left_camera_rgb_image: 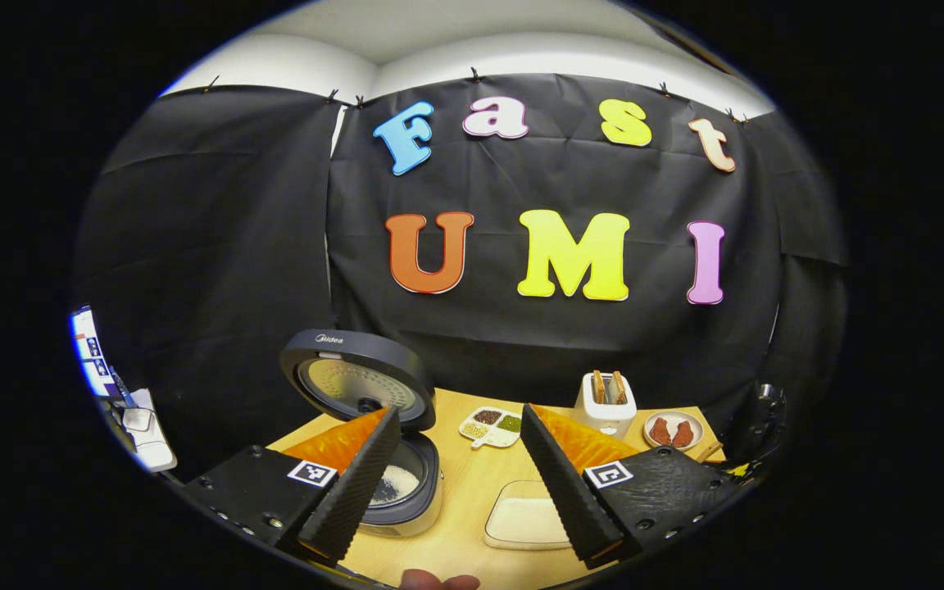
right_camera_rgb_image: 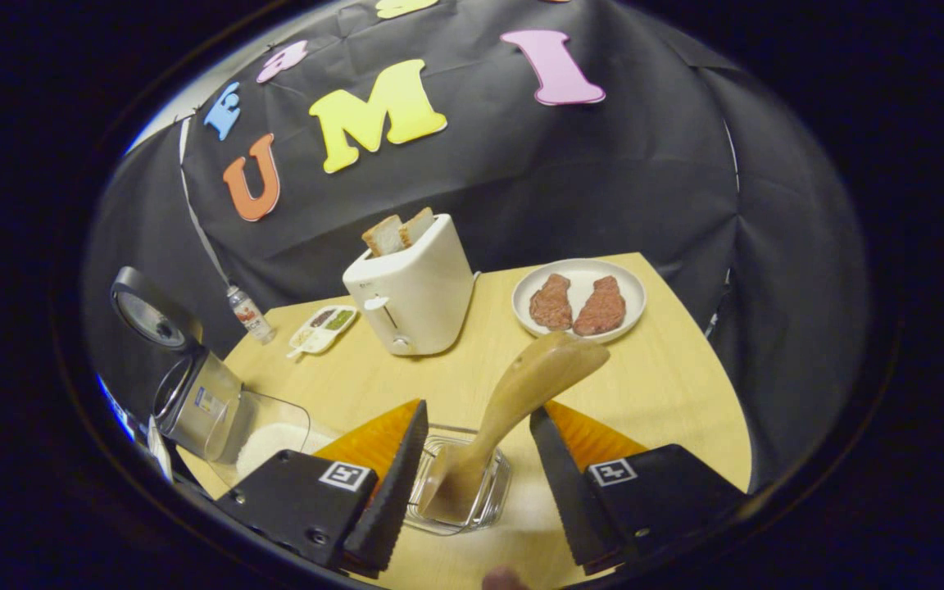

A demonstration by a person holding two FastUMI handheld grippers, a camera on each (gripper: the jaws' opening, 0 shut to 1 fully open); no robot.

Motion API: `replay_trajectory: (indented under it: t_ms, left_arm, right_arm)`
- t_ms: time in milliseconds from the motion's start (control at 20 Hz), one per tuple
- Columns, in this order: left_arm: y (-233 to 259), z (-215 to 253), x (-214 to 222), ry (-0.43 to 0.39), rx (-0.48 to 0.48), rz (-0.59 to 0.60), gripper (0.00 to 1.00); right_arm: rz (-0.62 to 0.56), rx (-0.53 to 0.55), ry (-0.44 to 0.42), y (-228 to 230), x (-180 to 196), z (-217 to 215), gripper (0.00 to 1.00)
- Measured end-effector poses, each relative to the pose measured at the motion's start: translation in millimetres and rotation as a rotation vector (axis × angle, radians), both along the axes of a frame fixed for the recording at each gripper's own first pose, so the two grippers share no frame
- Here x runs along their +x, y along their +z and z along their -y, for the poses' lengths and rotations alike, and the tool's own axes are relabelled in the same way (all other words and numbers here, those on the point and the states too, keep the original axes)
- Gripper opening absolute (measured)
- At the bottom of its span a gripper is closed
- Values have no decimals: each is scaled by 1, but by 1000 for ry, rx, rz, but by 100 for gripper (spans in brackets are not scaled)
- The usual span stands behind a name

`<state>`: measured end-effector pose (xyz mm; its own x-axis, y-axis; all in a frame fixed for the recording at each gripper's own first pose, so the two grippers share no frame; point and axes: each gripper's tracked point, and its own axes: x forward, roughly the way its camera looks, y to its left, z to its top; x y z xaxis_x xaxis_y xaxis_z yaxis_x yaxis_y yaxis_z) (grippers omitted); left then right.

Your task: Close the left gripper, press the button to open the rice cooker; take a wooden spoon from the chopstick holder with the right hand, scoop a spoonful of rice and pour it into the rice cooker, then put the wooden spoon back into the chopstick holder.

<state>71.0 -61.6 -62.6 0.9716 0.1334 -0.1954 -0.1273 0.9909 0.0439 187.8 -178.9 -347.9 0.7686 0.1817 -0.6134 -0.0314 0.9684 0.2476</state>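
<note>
Left gripper view: rice cooker [left_camera_rgb_image: 394, 483] at counter's [left_camera_rgb_image: 464, 524] left edge, lid up, white grains in pot, so button step and probably the pour done. Left gripper [left_camera_rgb_image: 460, 483] fingers wide, empty. Rice tray [left_camera_rgb_image: 525, 520] near front edge.

Right gripper view: wooden spoon [right_camera_rgb_image: 513, 401] standing in glass chopstick holder [right_camera_rgb_image: 460, 492] near front edge, apparently returned. Right gripper [right_camera_rgb_image: 472, 492] fingers wide, straddling it, not gripping. Toaster [right_camera_rgb_image: 410, 287], plate [right_camera_rgb_image: 578, 299] toward back edge. Black cloth walls.

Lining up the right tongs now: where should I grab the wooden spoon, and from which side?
Grip the wooden spoon on its narrow handle just above the glass holder rim, coming from above. It leans away with the wide bowl on top; the open right tongs already straddle it.
</note>
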Motion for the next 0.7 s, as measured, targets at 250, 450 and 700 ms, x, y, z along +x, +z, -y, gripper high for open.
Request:
replay_trajectory:
  t_ms: [250, 450, 700]
  left_arm:
    - [2, -12, 0, 37, 0, 9, 95]
    - [4, -23, -3, 68, 5, 20, 95]
    - [12, -28, -5, 78, -9, 34, 95]
  right_arm:
    - [-27, 27, 12, -3, 2, -3, 49]
    - [-40, 55, 27, 4, 1, -7, 23]
    - [4, 58, 12, 30, 1, -7, 10]
